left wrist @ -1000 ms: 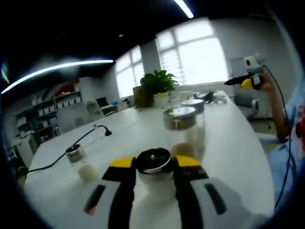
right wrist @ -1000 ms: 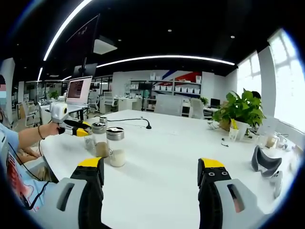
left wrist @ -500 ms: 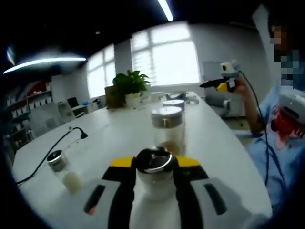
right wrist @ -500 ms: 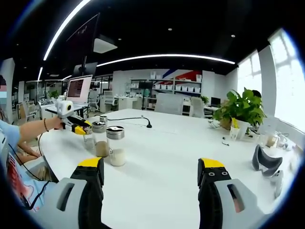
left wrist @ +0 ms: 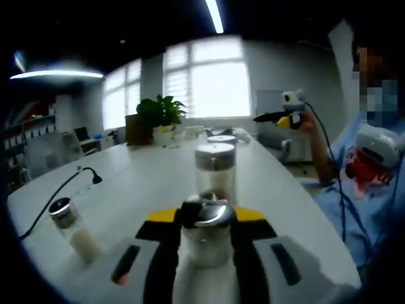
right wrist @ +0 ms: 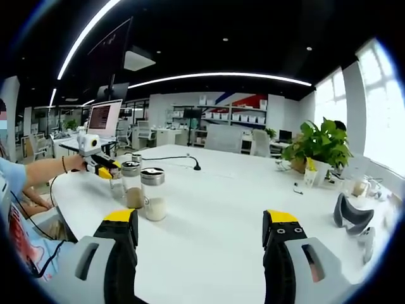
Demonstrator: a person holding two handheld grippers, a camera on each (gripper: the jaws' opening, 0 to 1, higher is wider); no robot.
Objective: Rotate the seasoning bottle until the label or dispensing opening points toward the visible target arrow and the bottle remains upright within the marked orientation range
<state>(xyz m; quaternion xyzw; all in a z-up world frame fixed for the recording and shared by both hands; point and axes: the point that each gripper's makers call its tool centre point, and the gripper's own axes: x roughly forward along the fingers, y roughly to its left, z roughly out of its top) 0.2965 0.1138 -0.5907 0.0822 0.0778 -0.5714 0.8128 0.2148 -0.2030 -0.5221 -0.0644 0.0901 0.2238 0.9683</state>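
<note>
Left gripper (left wrist: 204,223) clamps the upright clear glass, metal-capped seasoning bottle (left wrist: 205,231) between its jaws; right gripper (right wrist: 201,235) is spread wide, holding nothing.

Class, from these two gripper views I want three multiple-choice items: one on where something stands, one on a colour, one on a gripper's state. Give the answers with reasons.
1. Where does the potted plant stand?
A. on the white table
B. on the floor
C. on a shelf

2. What colour are the tips of the right gripper?
A. red
B. yellow
C. green

3. What state is the left gripper in?
A. open, holding nothing
B. shut on a cable
C. shut on the seasoning bottle

Answers: 1 A, since its pot rests on the tabletop near the windows. 2 B, since both black jaws end in yellow pads. 3 C, since in the left gripper view the metal-capped bottle sits gripped between the two jaws.
</note>
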